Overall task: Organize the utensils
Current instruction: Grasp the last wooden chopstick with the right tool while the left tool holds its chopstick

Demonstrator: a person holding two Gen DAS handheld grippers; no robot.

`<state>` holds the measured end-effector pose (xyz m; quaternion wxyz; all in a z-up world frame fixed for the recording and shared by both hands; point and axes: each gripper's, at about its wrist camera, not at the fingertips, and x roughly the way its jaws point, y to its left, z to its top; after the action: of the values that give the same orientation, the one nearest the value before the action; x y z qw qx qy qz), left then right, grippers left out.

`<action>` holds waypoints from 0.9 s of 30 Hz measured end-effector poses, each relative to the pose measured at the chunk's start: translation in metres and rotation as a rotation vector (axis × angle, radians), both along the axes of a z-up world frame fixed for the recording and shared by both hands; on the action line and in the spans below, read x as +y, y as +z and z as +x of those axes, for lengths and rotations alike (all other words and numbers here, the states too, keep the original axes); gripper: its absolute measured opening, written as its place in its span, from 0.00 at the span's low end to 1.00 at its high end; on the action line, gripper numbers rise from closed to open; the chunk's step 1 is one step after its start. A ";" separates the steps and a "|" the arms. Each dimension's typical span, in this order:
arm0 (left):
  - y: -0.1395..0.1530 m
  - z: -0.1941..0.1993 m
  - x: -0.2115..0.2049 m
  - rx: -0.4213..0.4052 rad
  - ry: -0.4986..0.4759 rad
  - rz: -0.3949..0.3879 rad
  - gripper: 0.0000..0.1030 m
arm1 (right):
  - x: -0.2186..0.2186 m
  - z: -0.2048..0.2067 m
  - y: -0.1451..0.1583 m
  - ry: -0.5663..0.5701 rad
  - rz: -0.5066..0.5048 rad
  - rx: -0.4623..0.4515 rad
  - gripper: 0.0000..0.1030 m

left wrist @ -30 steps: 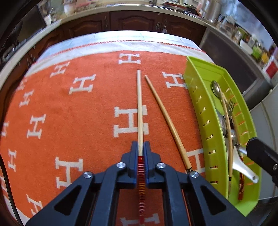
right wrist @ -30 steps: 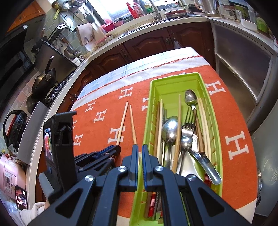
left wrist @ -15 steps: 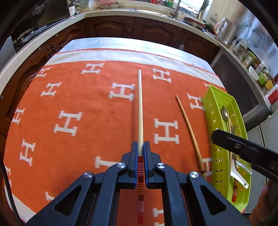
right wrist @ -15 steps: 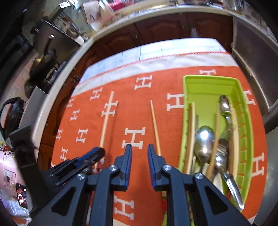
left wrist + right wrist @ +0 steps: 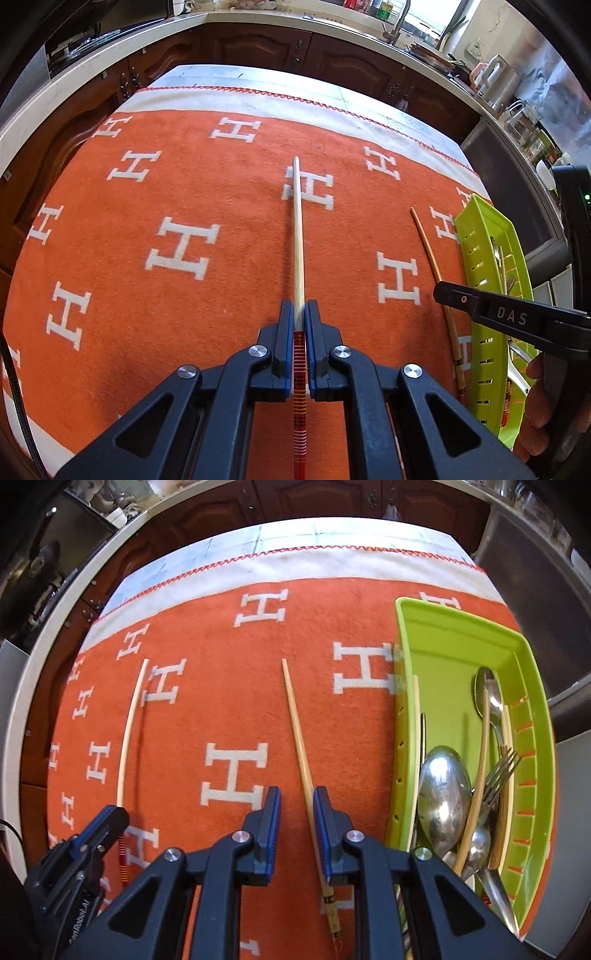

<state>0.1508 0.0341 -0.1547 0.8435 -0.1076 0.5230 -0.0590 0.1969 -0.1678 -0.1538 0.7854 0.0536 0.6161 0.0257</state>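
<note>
The left claw (image 5: 300,314) is staying clamped on one chopstick (image 5: 297,229), carrying it away from the green tray (image 5: 458,635). The right claw (image 5: 296,805), jaws parted since a second ago, is straddling the second chopstick (image 5: 295,716) lying on the orange cloth (image 5: 221,664), unpinched; it looks next.
</note>
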 end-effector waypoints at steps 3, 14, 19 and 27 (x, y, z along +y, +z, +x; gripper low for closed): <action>-0.002 -0.001 0.002 0.004 -0.005 -0.009 0.04 | 0.008 0.003 -0.003 0.025 -0.061 -0.001 0.17; -0.007 -0.003 0.002 0.003 -0.016 -0.020 0.04 | 0.032 0.005 -0.007 0.116 -0.017 0.048 0.16; -0.012 -0.005 0.000 0.012 -0.021 -0.001 0.07 | 0.033 0.002 -0.007 0.104 0.039 0.024 0.09; -0.016 -0.005 -0.010 -0.020 -0.018 0.069 0.21 | 0.023 -0.004 -0.008 0.023 0.118 -0.070 0.06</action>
<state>0.1459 0.0245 -0.1712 0.8512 -0.0734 0.5173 -0.0495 0.1926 -0.1445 -0.1616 0.8015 0.0917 0.5864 0.0729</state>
